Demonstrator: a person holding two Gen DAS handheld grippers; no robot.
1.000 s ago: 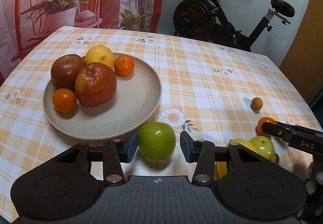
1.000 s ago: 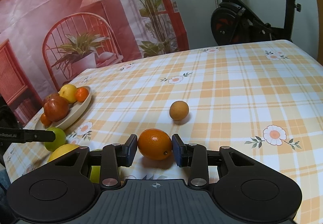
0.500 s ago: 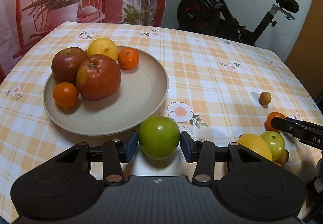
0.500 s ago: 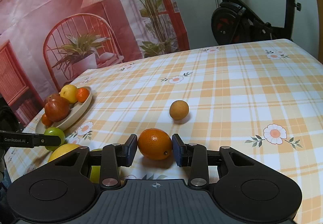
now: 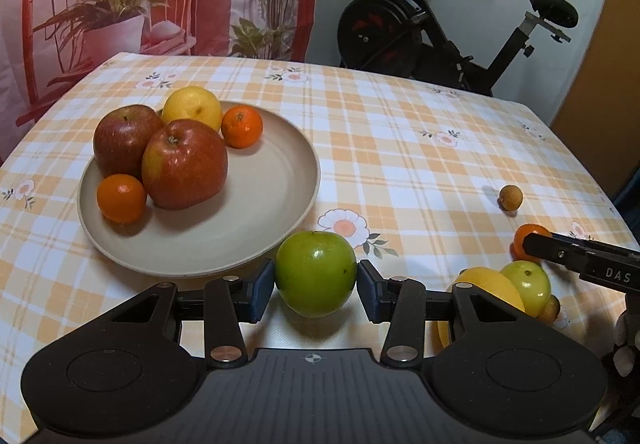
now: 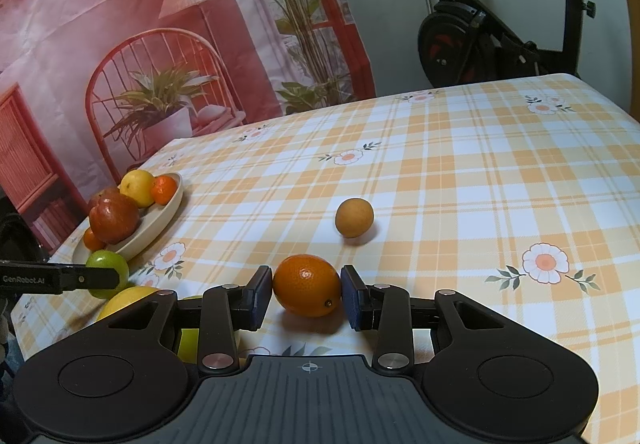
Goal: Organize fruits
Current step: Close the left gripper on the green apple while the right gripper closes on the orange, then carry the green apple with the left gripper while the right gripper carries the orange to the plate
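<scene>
In the left wrist view a beige plate point(image 5: 280, 179) sits in the left half of the frame on the orange-checked tablecloth point(image 5: 400, 147), carrying two red apples point(image 5: 184, 163), a lemon point(image 5: 192, 109) behind them and two mandarins point(image 5: 122, 197) — one at the plate's near-left edge, the other at the back. Just right of the plate's near rim, at lower centre, the left gripper point(image 5: 315, 284) is clamped on a green apple point(image 5: 315, 272), both blue pads touching its sides. Further right lie a second lemon point(image 5: 492, 284) and a smaller green apple point(image 5: 526, 286) touching each other, with a small brown round fruit point(image 5: 511, 197) alone above them near the right edge. In the right wrist view the plate shows at the left edge, the brown fruit stands at centre, and below it the right gripper point(image 6: 307, 294) is closed on an orange point(image 6: 307, 290) resting on the cloth — pads pressed to both sides. An exercise bike point(image 6: 492, 39) stands behind the table at upper right.
</scene>
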